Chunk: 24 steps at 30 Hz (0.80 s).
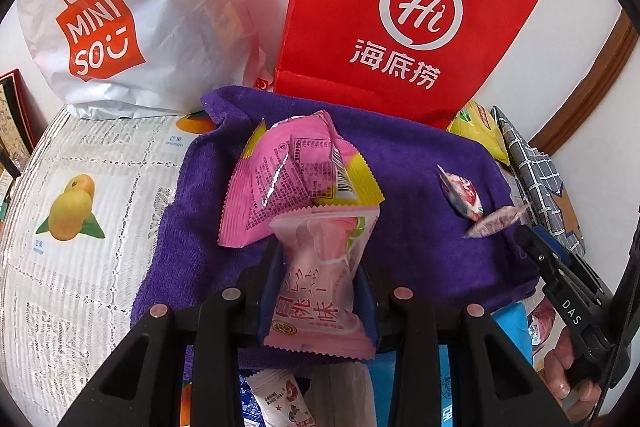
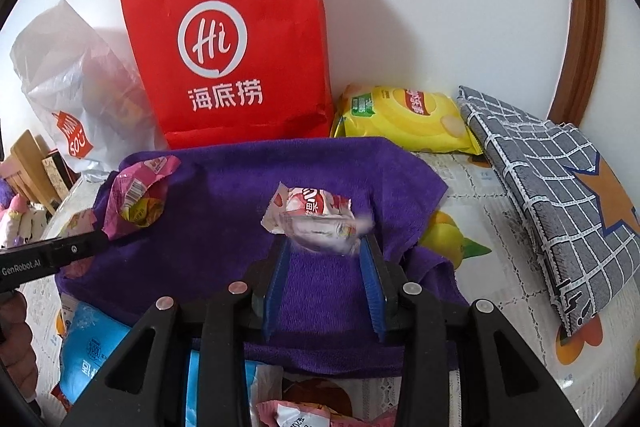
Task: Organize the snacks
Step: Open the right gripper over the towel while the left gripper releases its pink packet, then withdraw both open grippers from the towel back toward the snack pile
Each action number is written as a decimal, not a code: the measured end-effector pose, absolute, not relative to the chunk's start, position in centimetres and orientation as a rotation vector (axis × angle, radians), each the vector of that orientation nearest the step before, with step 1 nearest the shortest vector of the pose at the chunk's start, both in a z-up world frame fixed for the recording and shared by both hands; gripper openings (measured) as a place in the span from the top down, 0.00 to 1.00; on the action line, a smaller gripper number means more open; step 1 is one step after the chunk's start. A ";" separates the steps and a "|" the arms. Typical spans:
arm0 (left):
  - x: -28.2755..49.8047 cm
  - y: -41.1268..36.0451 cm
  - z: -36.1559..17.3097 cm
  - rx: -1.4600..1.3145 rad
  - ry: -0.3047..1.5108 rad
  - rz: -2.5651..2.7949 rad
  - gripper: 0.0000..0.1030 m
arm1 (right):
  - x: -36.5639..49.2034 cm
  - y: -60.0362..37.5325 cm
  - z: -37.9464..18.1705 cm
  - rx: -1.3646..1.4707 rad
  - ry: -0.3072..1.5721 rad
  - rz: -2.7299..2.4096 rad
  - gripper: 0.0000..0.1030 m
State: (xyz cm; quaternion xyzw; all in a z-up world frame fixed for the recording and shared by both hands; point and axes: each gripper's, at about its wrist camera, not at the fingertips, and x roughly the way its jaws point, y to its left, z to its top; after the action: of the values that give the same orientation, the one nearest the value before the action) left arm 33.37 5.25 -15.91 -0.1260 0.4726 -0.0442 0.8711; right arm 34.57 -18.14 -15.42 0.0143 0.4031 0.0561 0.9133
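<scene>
Purple towel (image 2: 328,171) serves as the sorting spot: the left gripper (image 1: 320,267) clamps a pink peach-flavour packet (image 1: 320,291) above it, while the right gripper (image 2: 326,255), jaws parted, sets a small candy (image 2: 316,219) loose at its tips. Next, I judge, the left packet needs placing beside the larger pink packet (image 1: 296,183).

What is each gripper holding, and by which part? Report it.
Left gripper: pale pink snack packet, clamped across its middle. Right gripper: a blurred small candy at its fingertips; grip cannot be told.
</scene>
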 end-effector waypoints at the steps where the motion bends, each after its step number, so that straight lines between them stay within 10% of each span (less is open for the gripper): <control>1: 33.4 5.2 -15.9 -0.262 0.985 -0.093 0.67 | 34.5 -18.1 -15.3 0.030 0.828 0.118 0.56; 4: 33.3 5.1 -15.5 -0.250 0.983 -0.086 0.58 | 34.2 -18.2 -14.8 0.037 0.809 0.127 0.48; 6: 33.2 5.1 -15.2 -0.245 0.974 -0.075 0.33 | 34.0 -18.3 -14.4 0.050 0.803 0.150 0.35; 24: 30.9 4.8 -10.7 -0.245 0.884 -0.116 0.32 | 27.9 -19.8 -10.3 -0.135 0.768 0.021 0.27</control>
State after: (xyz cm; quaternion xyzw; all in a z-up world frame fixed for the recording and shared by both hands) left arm 30.86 4.75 -10.66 -0.1182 0.4263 -0.0560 0.8951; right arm 27.90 -19.76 -10.35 -0.0659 0.3745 0.0102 0.9248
